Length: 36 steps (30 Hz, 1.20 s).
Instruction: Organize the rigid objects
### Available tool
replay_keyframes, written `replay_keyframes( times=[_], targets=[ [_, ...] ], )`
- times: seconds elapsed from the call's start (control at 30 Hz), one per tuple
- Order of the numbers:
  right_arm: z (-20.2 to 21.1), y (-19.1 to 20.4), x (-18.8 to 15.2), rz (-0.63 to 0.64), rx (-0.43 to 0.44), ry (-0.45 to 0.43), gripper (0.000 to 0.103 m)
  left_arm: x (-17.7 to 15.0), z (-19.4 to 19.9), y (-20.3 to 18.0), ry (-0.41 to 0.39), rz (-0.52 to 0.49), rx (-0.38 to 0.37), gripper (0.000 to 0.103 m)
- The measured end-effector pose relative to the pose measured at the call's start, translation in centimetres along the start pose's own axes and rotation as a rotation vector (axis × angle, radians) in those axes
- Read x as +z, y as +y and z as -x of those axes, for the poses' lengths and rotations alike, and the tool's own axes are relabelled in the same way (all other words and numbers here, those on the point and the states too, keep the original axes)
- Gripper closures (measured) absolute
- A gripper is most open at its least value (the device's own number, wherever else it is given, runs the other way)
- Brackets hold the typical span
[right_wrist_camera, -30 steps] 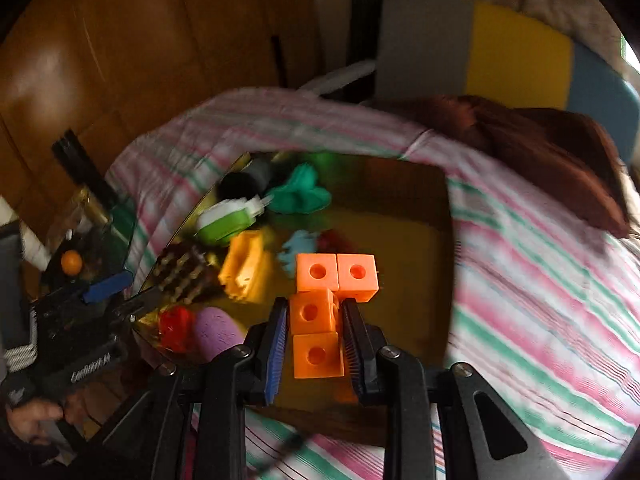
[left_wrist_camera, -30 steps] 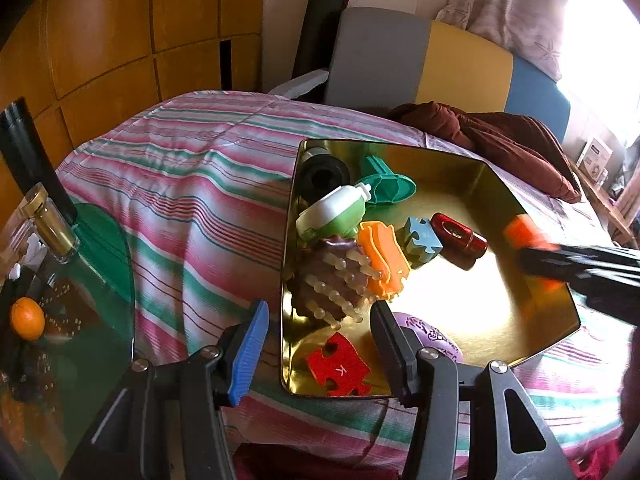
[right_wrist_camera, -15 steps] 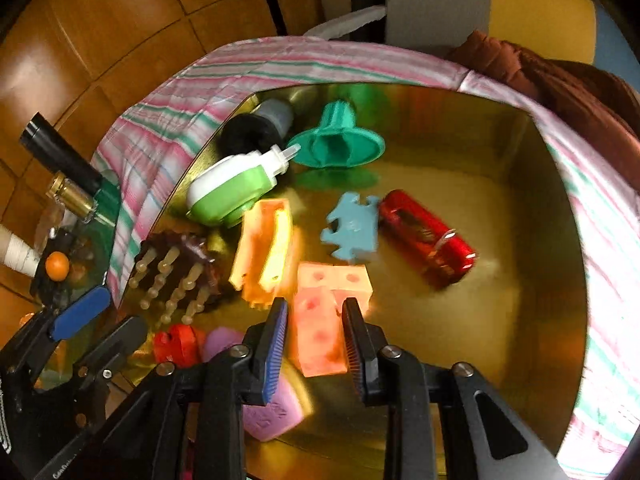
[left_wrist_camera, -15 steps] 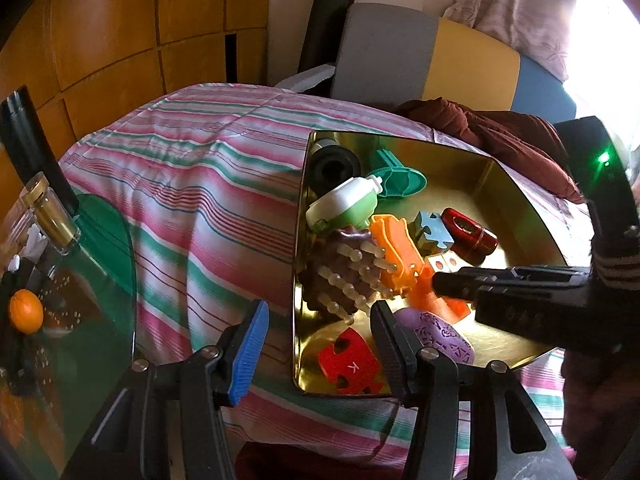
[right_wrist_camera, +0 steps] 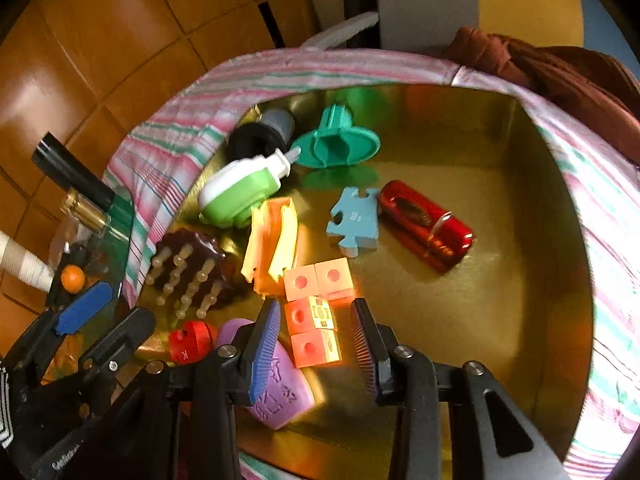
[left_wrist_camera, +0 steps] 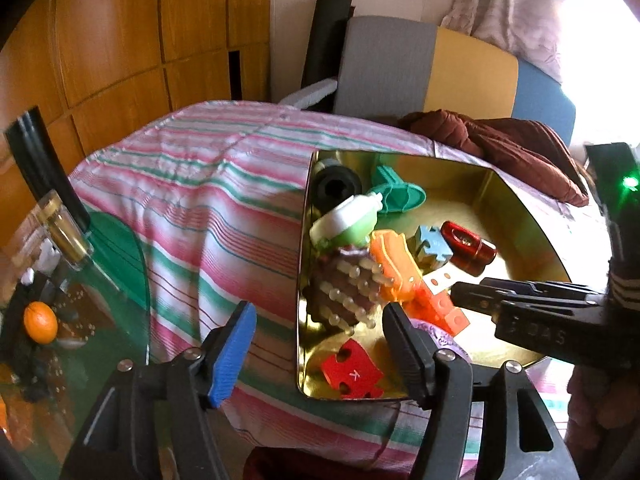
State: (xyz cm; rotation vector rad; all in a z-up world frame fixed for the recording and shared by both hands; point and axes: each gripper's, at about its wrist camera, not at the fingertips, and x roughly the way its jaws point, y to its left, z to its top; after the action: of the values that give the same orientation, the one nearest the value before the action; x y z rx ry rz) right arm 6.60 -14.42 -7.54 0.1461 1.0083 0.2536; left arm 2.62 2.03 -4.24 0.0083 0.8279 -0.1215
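A gold tray (right_wrist_camera: 500, 280) on the striped bedspread holds several toys. An orange L-shaped block piece (right_wrist_camera: 314, 312) lies on the tray floor between the fingers of my right gripper (right_wrist_camera: 316, 340), which is open and not touching it. Around it lie an orange track piece (right_wrist_camera: 272, 240), a blue puzzle piece (right_wrist_camera: 354, 220), a red cylinder (right_wrist_camera: 424, 226) and a purple piece (right_wrist_camera: 280, 388). My left gripper (left_wrist_camera: 316, 340) is open and empty at the tray's near left corner, above a red puzzle piece (left_wrist_camera: 352, 372). The block piece also shows in the left wrist view (left_wrist_camera: 440, 308).
A green-white bottle (right_wrist_camera: 240, 188), a teal funnel shape (right_wrist_camera: 336, 144), a black cylinder (right_wrist_camera: 256, 136) and a brown spiky brush (right_wrist_camera: 192, 276) fill the tray's left side. A glass side table (left_wrist_camera: 60, 300) with an orange stands left. A brown cloth (left_wrist_camera: 500, 140) lies behind the tray.
My right gripper lowered the orange block piece into the tray and opened, leaving it on the tray floor. My left gripper has stayed put.
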Motion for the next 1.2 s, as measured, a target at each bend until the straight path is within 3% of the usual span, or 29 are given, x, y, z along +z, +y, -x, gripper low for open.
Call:
replay_keyframes(
  times=[0.27,0.5,0.7,0.93,1.2],
  targets=[
    [4.5,-0.9,-2.0,-0.007,-0.139,-0.171,0.067,0.5,1.6,-1.1,-0.036,-0.007,-0.009,0.020],
    [7.6,-1.5,-3.9,-0.031,-0.247,-0.281,0.067,0.3,3.0,-2.6,-0.067,-0.023,-0.005,0.000],
    [8.4,-1.6,-5.4,-0.038,-0.274,-0.294,0.067,-0.1,3.8,-4.0,-0.065,-0.028,-0.020,0.000],
    [8.5,-2.3,-6.3,-0.070,-0.283,-0.293,0.067,-0.4,4.1,-5.0,-0.076,-0.036,0.070,0.000],
    [8.5,-2.3,-6.2,-0.066,-0.286,-0.291,0.067,-0.5,4.3,-5.3,-0.084,-0.052,0.080,0.000]
  ],
)
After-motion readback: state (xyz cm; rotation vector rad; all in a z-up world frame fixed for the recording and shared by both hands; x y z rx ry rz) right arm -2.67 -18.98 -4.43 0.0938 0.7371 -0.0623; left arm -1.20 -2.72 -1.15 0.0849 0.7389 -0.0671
